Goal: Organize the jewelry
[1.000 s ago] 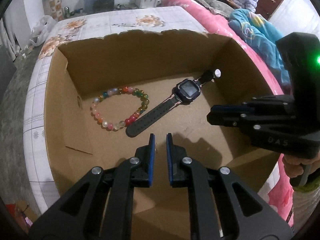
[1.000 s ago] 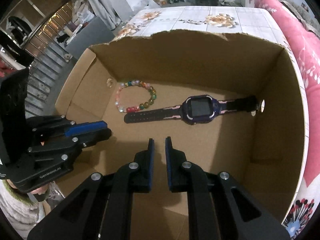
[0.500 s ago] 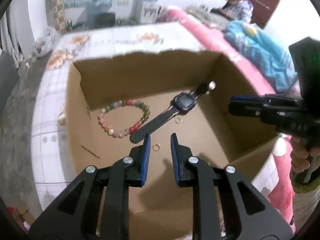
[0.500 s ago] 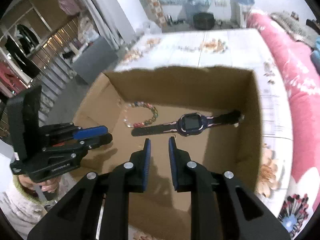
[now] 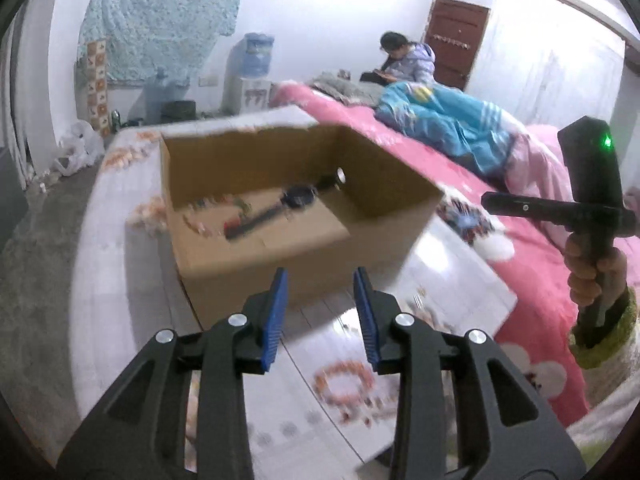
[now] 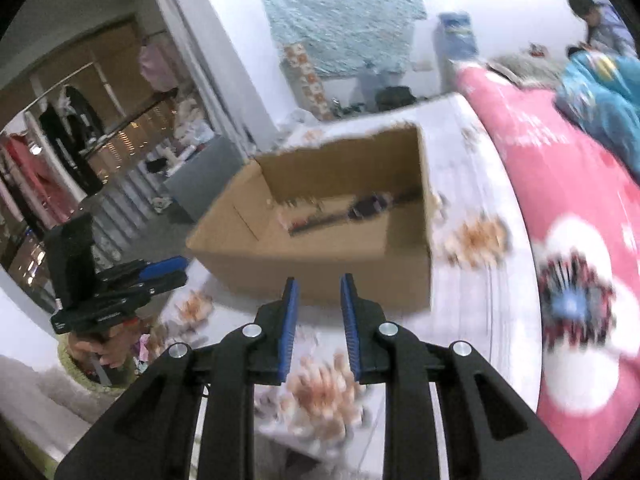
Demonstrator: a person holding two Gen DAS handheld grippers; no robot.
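A brown cardboard box [image 5: 304, 264] [image 6: 320, 276] stands on a floral white cloth. Inside lie a dark watch [image 5: 298, 196] [image 6: 370, 206] and a blurred bead bracelet [image 5: 208, 216] to its left. My left gripper [image 5: 320, 284] hovers in front of the box's near wall, its jaws opening with nothing between them. My right gripper [image 6: 319, 284] also hangs before the box, jaws opening and empty. Each gripper appears at the side of the other's view: the right gripper [image 5: 486, 200], the left gripper [image 6: 182, 270].
A pink floral bedcover [image 6: 560, 208] runs along the right, with a blue blanket [image 5: 448, 128] on it. A person [image 5: 404, 60] sits at the far end. A water dispenser [image 5: 250, 68] stands by the back wall. Stairs and hung clothes [image 6: 72, 140] lie left.
Both grippers have pulled back and up out of the box, which now looks smaller and farther off. Their jaws have spread wider apart. Small gold rings showed on the box floor half a second ago.
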